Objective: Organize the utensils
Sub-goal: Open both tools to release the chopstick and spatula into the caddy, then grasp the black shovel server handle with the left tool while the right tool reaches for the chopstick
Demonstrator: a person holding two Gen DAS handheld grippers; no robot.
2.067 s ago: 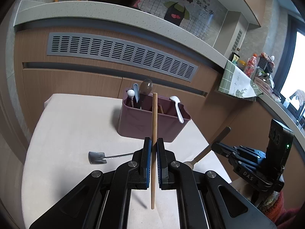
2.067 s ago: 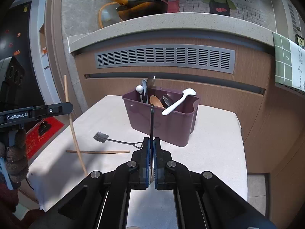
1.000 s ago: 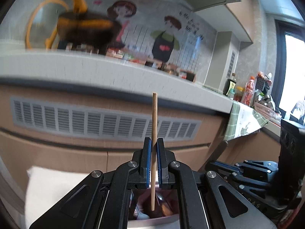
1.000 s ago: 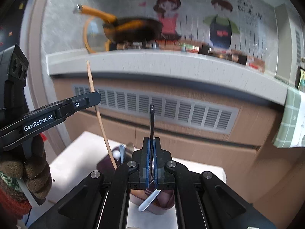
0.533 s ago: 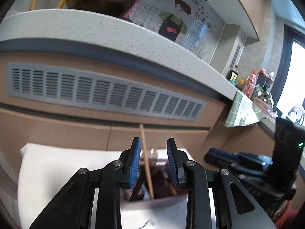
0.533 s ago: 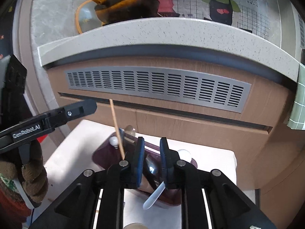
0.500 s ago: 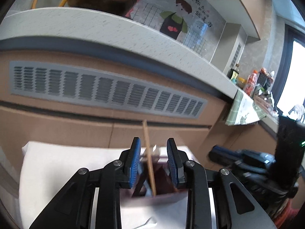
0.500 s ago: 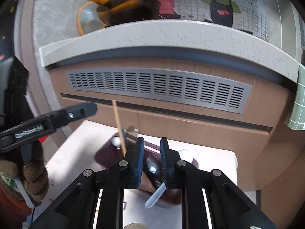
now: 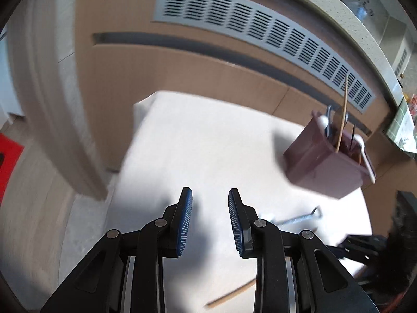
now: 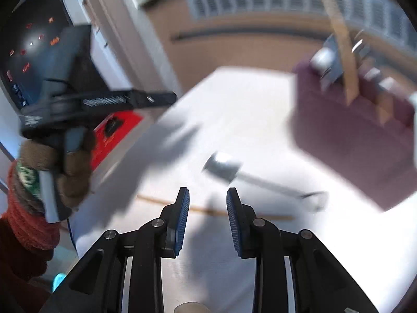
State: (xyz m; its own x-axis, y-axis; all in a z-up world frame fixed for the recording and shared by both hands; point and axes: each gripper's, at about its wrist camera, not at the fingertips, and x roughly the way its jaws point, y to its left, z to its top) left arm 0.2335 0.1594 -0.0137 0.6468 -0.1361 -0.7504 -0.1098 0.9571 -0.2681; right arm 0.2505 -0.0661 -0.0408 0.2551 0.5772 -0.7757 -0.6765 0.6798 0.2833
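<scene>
Hovering over the white table [image 9: 198, 143], the left claw [image 9: 210, 221] has its blue-padded jaws spread wide with nothing between them. Ahead of it and well off to its right stands the purple caddy [image 9: 323, 172], holding a chopstick [image 9: 342, 114] that leans upright among spoons, blurred. Just right of the claw's right finger lies a small metal spoon [image 9: 297, 219] flat on the table. Below and right of the fingers, a second chopstick [image 9: 229, 296] lies flat near the table's front edge.

Right claw [image 10: 207, 221]: jaws likewise wide apart, empty. Far to its left, a gloved hand [image 10: 60, 167] grips the other tool's handle. Directly ahead of the fingertips, the loose chopstick [image 10: 208, 210] lies crosswise on the table [image 10: 247, 99]. Just beyond and slightly right, the metal spoon [image 10: 260, 180] lies apart from that chopstick. Upper right, the caddy [image 10: 351, 135] sits with the standing chopstick [image 10: 341, 52] rising from it. This view is heavily motion-blurred; finer detail cannot be told.
</scene>
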